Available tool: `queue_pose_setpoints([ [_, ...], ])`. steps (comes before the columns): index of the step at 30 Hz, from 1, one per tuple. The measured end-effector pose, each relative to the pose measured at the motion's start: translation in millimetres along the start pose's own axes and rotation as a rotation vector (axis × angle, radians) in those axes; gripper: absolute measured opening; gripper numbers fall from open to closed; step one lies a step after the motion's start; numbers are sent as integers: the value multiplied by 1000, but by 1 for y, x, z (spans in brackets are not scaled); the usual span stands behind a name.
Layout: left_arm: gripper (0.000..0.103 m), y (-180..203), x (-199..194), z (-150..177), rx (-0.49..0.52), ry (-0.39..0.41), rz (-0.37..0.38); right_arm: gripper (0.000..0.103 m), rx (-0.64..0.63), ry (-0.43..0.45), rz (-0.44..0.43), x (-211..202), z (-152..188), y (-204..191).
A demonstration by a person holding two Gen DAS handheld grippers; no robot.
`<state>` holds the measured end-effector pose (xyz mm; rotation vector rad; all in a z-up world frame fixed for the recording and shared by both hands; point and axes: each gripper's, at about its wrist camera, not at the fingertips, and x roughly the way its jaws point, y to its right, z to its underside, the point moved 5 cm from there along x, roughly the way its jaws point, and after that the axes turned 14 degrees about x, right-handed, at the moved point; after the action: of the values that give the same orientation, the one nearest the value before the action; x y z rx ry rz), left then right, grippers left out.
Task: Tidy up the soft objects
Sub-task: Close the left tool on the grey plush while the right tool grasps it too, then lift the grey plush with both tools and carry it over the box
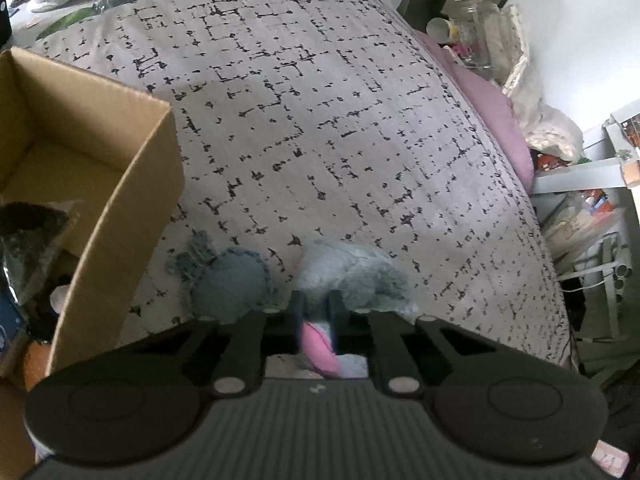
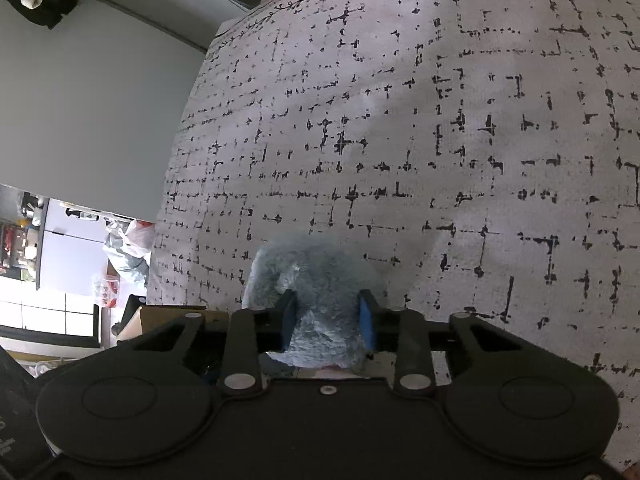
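A fluffy grey plush toy [image 1: 360,272] with a pink part [image 1: 318,344] lies on the patterned grey bedspread [image 1: 320,120]. My left gripper [image 1: 316,308] is shut on that pink part, its fingers close together. Just left of it lies a round grey-blue knitted soft toy [image 1: 228,280], untouched. In the right wrist view my right gripper [image 2: 327,320] is shut on a fluffy grey-blue plush [image 2: 320,276], and its blue pads [image 2: 366,320] press into the fur on both sides. Whether both grippers hold the same toy I cannot tell.
An open cardboard box [image 1: 132,184] stands at the left edge of the bed with dark items inside. A clear plastic bottle [image 1: 476,20], a pink pillow [image 1: 500,120] and white bags [image 1: 540,120] crowd the right side. The bedspread [image 2: 440,140] ends at a grey wall [image 2: 100,100].
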<state>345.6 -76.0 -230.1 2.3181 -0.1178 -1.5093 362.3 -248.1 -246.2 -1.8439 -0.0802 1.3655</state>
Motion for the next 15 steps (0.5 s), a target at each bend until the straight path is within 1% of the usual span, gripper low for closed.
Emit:
queue_pose_setpoints([
  [2, 9, 3, -3, 1, 9, 2, -5, 26, -2, 5, -4, -4, 2, 0],
  [5, 8, 4, -9, 1, 5, 8, 1, 24, 4, 0, -19, -9, 4, 0],
  [15, 7, 8, -35, 1, 34, 52, 7, 24, -27, 39, -77, -32, 13, -12],
])
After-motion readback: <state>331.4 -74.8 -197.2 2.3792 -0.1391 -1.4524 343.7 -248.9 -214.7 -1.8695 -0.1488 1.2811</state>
